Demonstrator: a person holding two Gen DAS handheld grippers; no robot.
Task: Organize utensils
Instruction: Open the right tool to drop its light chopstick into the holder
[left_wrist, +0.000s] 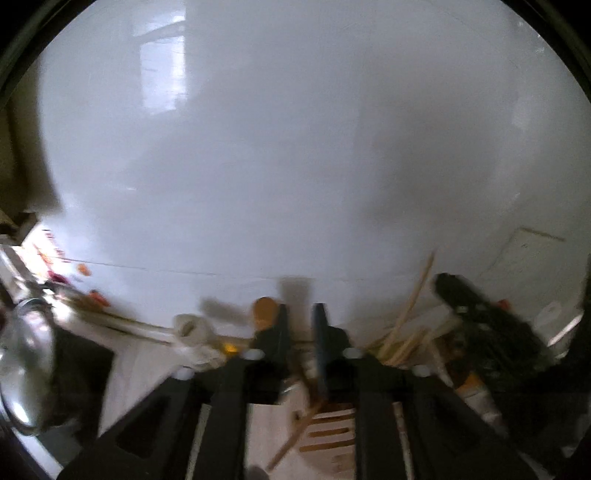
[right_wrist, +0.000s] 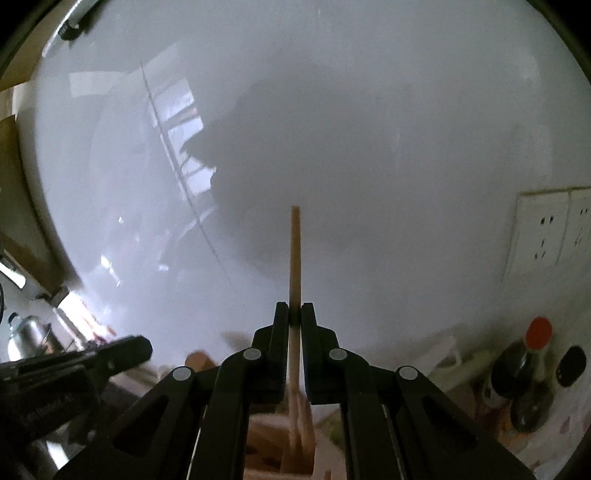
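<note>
You face a white wall (right_wrist: 369, 147) in both views, and everything below sits against it. The largest thing beneath it is a wooden holder (right_wrist: 273, 435) with slats, blurred, directly under your right gripper (right_wrist: 294, 314); the lower end of your chopstick (right_wrist: 295, 251) runs down into it beside another pale stick. In the left view the same slatted holder (left_wrist: 328, 432) lies under your left gripper (left_wrist: 301, 317), with one thin stick leaning across it.

Right of the holder, a loose bundle of chopsticks (left_wrist: 406, 332) fans up against the wall, and your right gripper shows there as a dark blurred shape. Farther right stand a dark bottle (right_wrist: 524, 369) with a red cap and a double socket (right_wrist: 550, 229) on the wall. Left of the holder are a brown spoon tip (left_wrist: 264, 308), a crumpled white thing (left_wrist: 192, 328) and a metal kettle (right_wrist: 26, 332).

Your right gripper is narrow, clamped on the chopstick, whose long axis stands upright, free end high against the wall. Your left gripper is parted, with nothing between its fingers.
</note>
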